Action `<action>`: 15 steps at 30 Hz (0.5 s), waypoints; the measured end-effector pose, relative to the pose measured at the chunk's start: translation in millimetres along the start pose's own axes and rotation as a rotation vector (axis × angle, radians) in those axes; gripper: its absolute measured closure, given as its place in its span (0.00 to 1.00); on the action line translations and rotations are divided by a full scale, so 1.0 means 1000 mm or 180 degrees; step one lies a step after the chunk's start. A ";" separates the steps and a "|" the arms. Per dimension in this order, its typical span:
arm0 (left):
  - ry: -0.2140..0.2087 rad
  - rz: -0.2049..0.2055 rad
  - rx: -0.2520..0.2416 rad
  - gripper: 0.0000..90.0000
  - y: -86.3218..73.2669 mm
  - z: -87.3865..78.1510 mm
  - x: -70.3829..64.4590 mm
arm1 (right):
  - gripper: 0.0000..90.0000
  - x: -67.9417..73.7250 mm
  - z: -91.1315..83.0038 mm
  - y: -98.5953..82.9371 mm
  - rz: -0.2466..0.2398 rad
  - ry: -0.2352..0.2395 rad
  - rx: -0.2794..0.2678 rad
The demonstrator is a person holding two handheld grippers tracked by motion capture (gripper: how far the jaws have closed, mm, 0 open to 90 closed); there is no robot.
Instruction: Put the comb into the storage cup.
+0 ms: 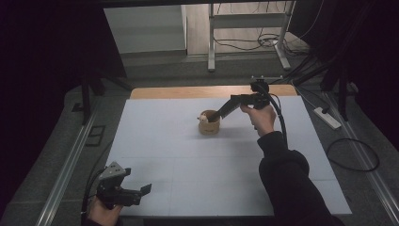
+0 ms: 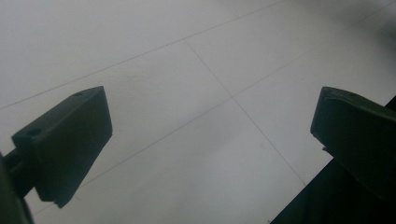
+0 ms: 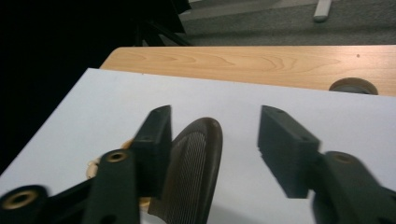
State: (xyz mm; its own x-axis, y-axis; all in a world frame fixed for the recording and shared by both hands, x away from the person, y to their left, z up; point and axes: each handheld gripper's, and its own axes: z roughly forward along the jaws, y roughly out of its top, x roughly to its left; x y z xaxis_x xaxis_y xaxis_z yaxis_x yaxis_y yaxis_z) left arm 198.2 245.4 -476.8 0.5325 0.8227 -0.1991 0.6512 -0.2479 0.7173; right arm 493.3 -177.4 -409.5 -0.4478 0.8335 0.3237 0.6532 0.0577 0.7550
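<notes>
From the high view, a white sheet [image 1: 188,165] covers a wooden table [image 1: 179,92]. A small round wooden cup [image 1: 209,123] stands on the sheet, a bit past the middle, toward the far side. Something pale sits at its left rim, too small to tell what it is. The right claw [image 1: 215,114] comes in from the right, held by a hand [image 1: 260,117] in a dark sleeve. It slants down to the cup, and its tip is at the top of the cup. From here I cannot tell how wide it stands. The left claw [image 1: 147,189] is far away from the cup, at the near left corner of the sheet. It points to the right, and its two jaws stand apart with nothing between them.

In the left gripper view, the left claw [image 2: 210,135] looks down on the bare white sheet [image 2: 196,70]. One black jaw is at the left and one at the right, wide apart. Nothing is between them. Thin lines cross the sheet.

In the right gripper view, the right claw [image 3: 212,140] is open. A dark, ribbed, rounded thing [image 3: 191,172] stands between the jaws. It is right up against the left jaw, and there is a clear gap to the right jaw. I cannot tell what this thing is. A bit of the light wooden cup [image 3: 93,165] peeks out low down, behind the left jaw. The white sheet [image 3: 280,98] lies past the jaws, and the bare wooden table edge [image 3: 243,63] is behind it.
</notes>
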 end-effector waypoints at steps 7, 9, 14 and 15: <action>0.0001 0.0002 0.0003 0.00 0.000 0.000 0.000 | 0.25 0.006 0.003 -0.001 -0.0199 -0.0130 0.0041; -0.0001 0.0000 0.0000 0.00 0.000 0.000 0.000 | 0.19 0.008 0.003 -0.001 -0.0262 -0.0161 0.0038; -0.0002 0.0004 0.0003 0.00 0.000 0.000 0.000 | 0.14 0.012 0.003 -0.001 -0.0413 -0.0154 0.0022; -0.0002 0.0003 0.0002 0.00 0.000 0.000 0.000 | 0.13 0.012 0.003 -0.001 -0.0429 -0.0137 0.0014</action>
State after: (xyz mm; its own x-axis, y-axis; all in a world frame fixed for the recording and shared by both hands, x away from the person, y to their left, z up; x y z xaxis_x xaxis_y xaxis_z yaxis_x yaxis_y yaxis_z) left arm 198.4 245.1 -476.7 0.5335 0.8221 -0.1989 0.6510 -0.2491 0.7171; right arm 489.0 -166.0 -408.0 -0.5052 0.8408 0.1948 0.5917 0.1731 0.7874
